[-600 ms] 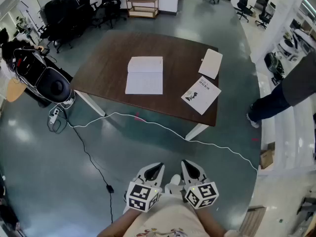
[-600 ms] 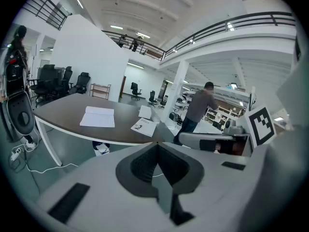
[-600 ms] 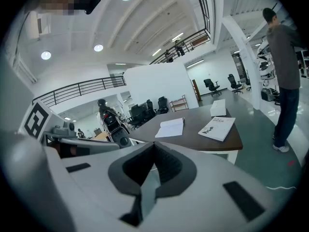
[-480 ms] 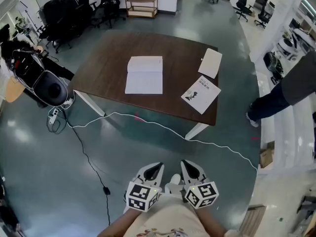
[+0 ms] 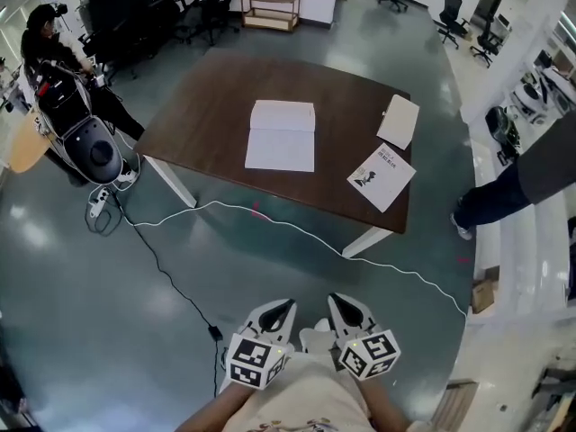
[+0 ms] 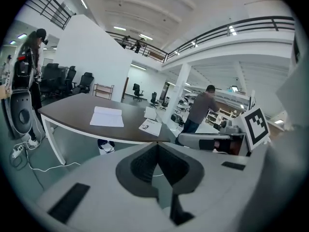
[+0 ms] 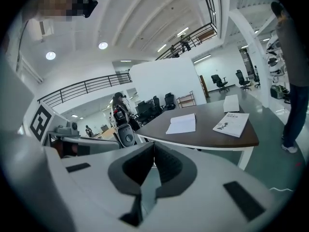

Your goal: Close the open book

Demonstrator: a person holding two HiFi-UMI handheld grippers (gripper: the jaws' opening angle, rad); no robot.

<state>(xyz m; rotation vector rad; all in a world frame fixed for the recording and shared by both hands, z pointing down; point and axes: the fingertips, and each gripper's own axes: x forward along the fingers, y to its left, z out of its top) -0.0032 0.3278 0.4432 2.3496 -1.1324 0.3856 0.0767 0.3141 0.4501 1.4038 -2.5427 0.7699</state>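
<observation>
An open book (image 5: pixel 282 135) with white pages lies flat near the middle of a dark brown table (image 5: pixel 207 106), far ahead of me. It also shows as the open book (image 6: pixel 107 117) in the left gripper view and the open book (image 7: pixel 182 123) in the right gripper view. My left gripper (image 5: pixel 279 310) and right gripper (image 5: pixel 346 306) are held side by side close to my body, well short of the table. Both are shut with nothing between the jaws, as the left gripper (image 6: pixel 155 145) and right gripper (image 7: pixel 153 144) show in their own views.
Two closed booklets lie at the table's right end: a printed one (image 5: pixel 382 176) and a plain one (image 5: pixel 399 121). A white cable (image 5: pixel 297 232) and a black cable (image 5: pixel 162 268) cross the floor before the table. A person's legs (image 5: pixel 504 196) stand at the right; office chairs (image 5: pixel 85 147) at the left.
The table and book sit slightly lower and further right in the head view, and a person has come into view at far left. Both grippers stay shut and together.
</observation>
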